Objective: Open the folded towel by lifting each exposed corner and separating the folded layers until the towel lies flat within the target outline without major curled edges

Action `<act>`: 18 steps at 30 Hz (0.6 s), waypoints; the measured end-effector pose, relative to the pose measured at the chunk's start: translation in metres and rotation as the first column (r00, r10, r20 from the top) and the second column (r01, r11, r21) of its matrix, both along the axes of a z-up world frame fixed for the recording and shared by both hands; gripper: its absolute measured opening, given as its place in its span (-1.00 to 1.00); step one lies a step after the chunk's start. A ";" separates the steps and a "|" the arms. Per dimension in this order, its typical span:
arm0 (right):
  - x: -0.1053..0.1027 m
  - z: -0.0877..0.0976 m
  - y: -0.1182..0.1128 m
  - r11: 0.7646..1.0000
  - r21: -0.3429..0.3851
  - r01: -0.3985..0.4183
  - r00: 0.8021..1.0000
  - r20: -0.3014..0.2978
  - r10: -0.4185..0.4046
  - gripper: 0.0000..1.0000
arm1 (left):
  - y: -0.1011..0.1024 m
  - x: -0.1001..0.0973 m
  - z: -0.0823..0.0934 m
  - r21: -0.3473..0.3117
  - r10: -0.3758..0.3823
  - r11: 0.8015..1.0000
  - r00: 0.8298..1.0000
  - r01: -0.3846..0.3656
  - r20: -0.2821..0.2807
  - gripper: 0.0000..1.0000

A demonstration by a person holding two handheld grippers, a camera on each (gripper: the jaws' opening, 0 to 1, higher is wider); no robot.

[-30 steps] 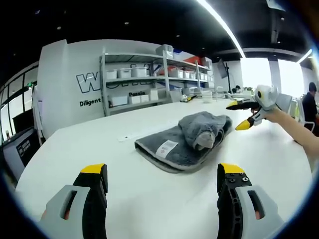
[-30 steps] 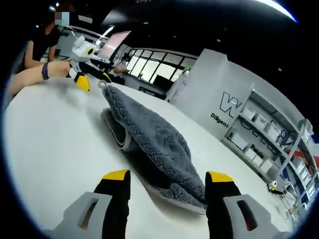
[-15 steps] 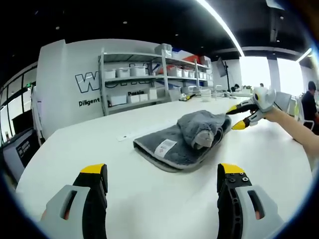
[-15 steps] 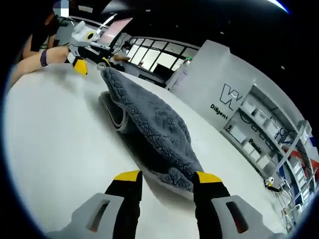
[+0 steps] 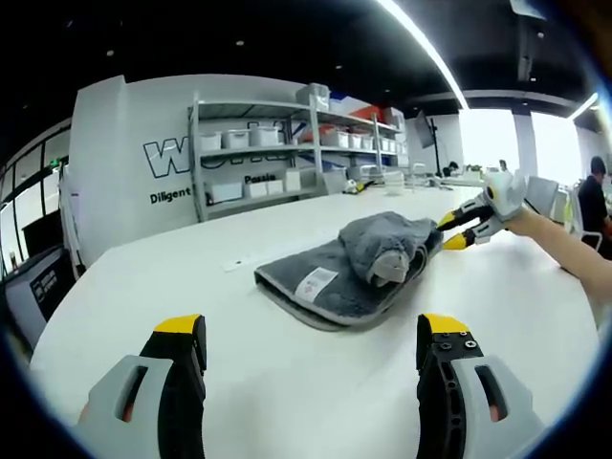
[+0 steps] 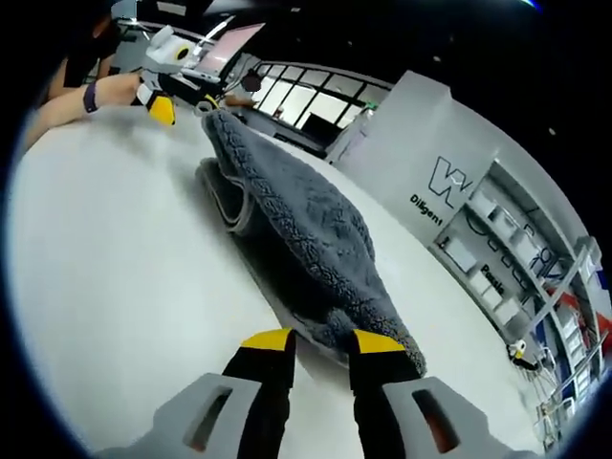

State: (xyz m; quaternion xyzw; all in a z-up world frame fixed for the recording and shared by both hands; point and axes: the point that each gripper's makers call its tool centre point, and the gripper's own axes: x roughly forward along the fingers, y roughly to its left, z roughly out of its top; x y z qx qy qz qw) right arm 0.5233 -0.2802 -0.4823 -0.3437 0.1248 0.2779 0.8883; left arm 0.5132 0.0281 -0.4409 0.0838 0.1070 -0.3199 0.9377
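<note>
A grey folded towel (image 5: 349, 263) with a white label (image 5: 320, 282) lies on the white table (image 5: 172, 277), its top layer bunched up. My left gripper (image 5: 311, 327) is open, well short of the towel's near edge. My right gripper (image 5: 451, 231) reaches in from the right at the towel's far side. In the right gripper view the towel (image 6: 306, 229) stretches away, and my right gripper (image 6: 322, 341) has its jaws narrowed around the near edge, with a gap still showing. The left gripper (image 6: 182, 98) shows beyond the towel's far end, held by a hand.
Metal shelves (image 5: 287, 153) with white bins stand behind the table against a lettered wall (image 5: 143, 143). A person (image 5: 598, 196) sits at the far right. Bare table (image 6: 105, 258) spreads to the left of the towel.
My right gripper has moved in to the towel's edge and its jaws have narrowed from wide apart to a small gap. The left gripper has stayed put.
</note>
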 end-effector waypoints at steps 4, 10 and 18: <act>0.001 -0.006 -0.001 0.999 -0.035 -0.002 1.000 0.003 0.002 -0.71 | 0.000 0.000 0.000 0.000 -0.001 1.000 1.000 0.001 0.000 0.79; 0.002 -0.004 -0.003 0.999 -0.054 0.002 1.000 0.012 -0.002 -0.88 | 0.000 0.000 -0.001 0.003 0.000 1.000 1.000 0.000 -0.003 0.79; -0.005 -0.004 -0.006 1.000 0.019 0.024 0.999 -0.048 -0.023 -0.91 | -0.001 -0.001 -0.003 0.006 -0.001 1.000 1.000 0.001 -0.005 0.79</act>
